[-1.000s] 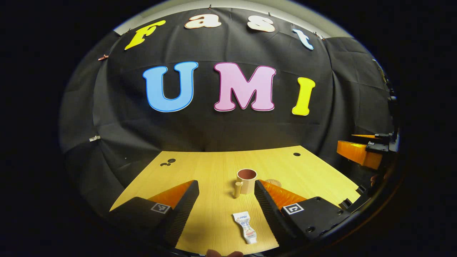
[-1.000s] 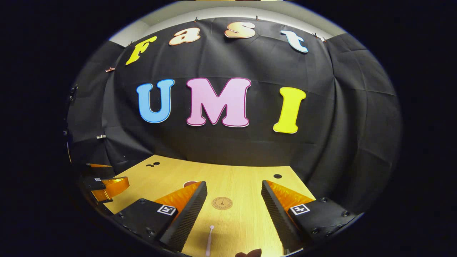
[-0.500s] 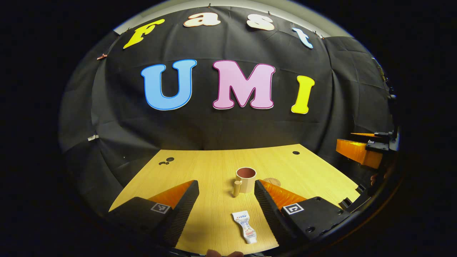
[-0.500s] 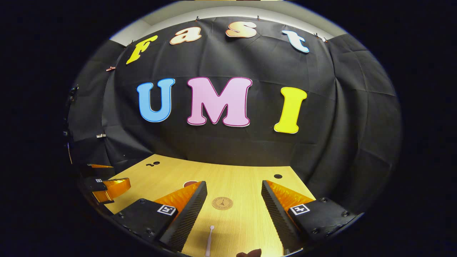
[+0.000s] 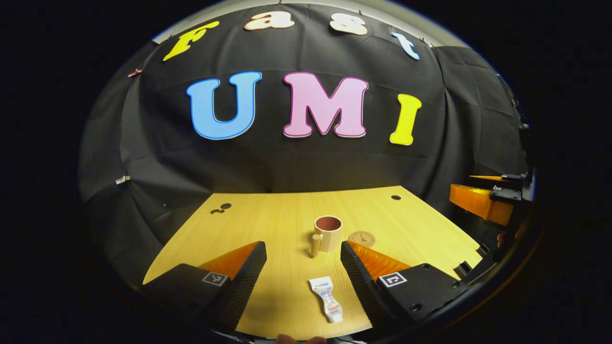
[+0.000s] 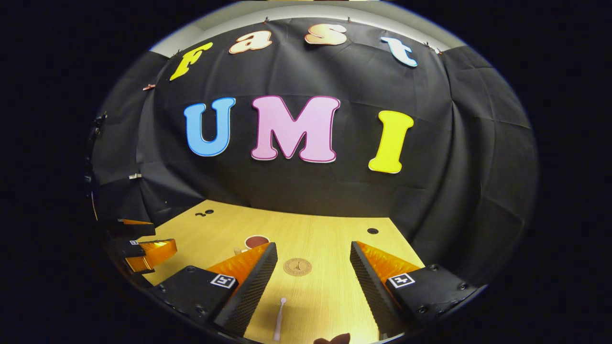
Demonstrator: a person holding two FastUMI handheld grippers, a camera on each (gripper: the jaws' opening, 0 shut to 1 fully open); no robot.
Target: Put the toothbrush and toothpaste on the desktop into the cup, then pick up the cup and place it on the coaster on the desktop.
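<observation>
In the left gripper view a tan cup (image 5: 328, 233) with a handle stands upright mid-table, and a round brown coaster (image 5: 361, 238) lies just to its right. A small white toothpaste tube (image 5: 326, 299) lies near the table's front edge, between the fingers of my open left gripper (image 5: 302, 255), which hovers above it. In the right gripper view my right gripper (image 6: 313, 258) is open over the table, with the coaster (image 6: 297, 266) ahead between its fingers and a white toothbrush (image 6: 278, 318) lying below. The cup's rim (image 6: 256, 241) peeks past the left finger.
The wooden table (image 5: 267, 224) has small dark holes near its back corners. The left gripper (image 6: 146, 251) shows at the left edge of the right gripper view. The right gripper (image 5: 483, 200) shows at the right edge of the left gripper view.
Both views have shifted so that the table and its objects sit slightly higher and farther off; the cup, coaster, tube and toothbrush have not moved on the table. Both grippers stay open.
</observation>
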